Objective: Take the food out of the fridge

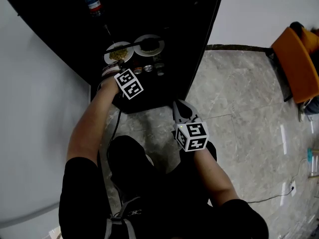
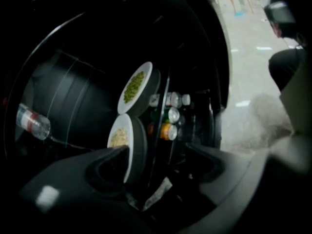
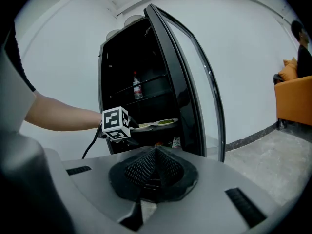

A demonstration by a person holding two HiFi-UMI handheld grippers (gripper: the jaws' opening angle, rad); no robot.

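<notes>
While my left gripper (image 2: 158, 152) reaches into the fridge (image 3: 183, 91) with jaws spread wide, the plate of pale food (image 2: 119, 136) sits at ten o'clock, beside one jaw tip, with the plate of green food (image 2: 135, 86) at twelve. My right gripper (image 3: 155, 152) keeps its jaws pressed together on nothing.

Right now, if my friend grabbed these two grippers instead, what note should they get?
Left gripper: open, reaching into the fridge, jaws beside the rim of the nearer plate, not gripping.
Right gripper: shut, empty, outside the fridge.
The nearer plate and the green-food plate sit side by side inside; cans and a bottle are inside too.
Done: door open.
Left: take out all the food.
</notes>
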